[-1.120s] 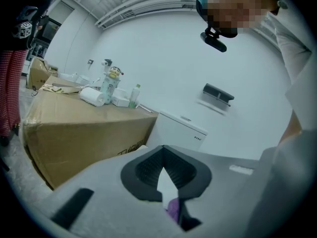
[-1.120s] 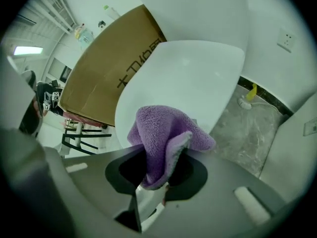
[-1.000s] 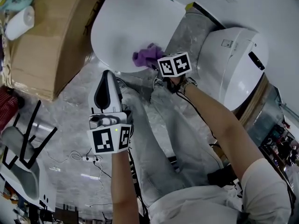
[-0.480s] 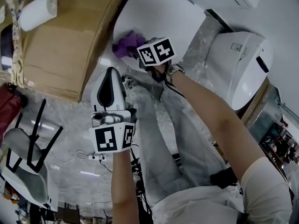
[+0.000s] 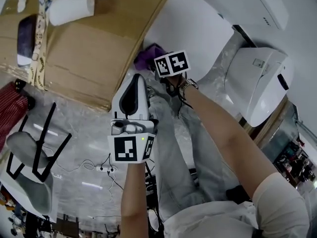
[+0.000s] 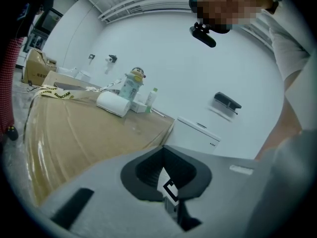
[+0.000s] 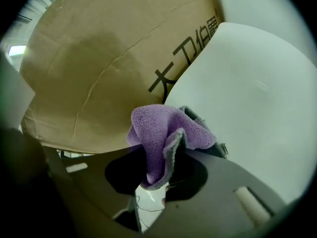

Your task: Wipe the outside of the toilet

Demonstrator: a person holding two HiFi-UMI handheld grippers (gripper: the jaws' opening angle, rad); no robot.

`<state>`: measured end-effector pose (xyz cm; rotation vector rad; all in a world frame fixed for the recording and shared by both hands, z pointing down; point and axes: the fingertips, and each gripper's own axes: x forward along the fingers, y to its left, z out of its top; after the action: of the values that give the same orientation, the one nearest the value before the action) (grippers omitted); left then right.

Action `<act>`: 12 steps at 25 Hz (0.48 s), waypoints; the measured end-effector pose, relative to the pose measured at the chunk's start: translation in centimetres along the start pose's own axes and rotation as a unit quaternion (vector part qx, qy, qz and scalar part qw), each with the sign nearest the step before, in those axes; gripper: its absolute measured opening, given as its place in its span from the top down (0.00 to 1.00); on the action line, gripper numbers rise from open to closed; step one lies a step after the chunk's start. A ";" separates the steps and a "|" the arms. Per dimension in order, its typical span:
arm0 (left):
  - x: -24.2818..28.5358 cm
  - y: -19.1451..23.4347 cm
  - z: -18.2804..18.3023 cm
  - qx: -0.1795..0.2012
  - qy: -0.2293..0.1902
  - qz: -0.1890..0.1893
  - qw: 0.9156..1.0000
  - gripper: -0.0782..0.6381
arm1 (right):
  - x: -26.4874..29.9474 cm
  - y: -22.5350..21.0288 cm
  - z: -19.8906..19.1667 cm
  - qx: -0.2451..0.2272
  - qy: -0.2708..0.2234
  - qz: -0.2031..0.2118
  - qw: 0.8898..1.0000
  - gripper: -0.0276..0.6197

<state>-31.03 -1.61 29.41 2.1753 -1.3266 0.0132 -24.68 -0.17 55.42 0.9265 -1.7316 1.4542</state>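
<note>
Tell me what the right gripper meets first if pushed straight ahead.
Likely the white toilet, touched first by the purple cloth the right gripper holds. The cardboard box sits just left of that line, so it's uncertain.

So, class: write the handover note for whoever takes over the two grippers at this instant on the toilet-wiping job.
Left gripper: shut, empty, held short of the toilet.
Right gripper: shut on the purple cloth, at the toilet's side next to the cardboard box.
Done: cloth is in hand and at the surface. Wiped and unwiped areas cannot be told apart.
Left: probably most of the outside; work round from this spot.
</note>
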 end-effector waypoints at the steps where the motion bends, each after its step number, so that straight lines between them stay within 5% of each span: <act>1: 0.0 0.2 0.1 -0.002 -0.003 0.003 1.000 0.88 | 0.0 0.1 -0.5 -0.006 0.008 0.000 1.000 0.82; 12: -0.1 -2.2 -1.1 0.007 -0.003 0.006 1.000 0.88 | -1.9 -2.2 -7.5 -0.045 0.049 -0.001 0.998 0.82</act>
<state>-28.96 -0.28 29.23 2.1803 -1.3466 0.0218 -21.39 7.16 55.95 0.7955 -1.7092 1.3845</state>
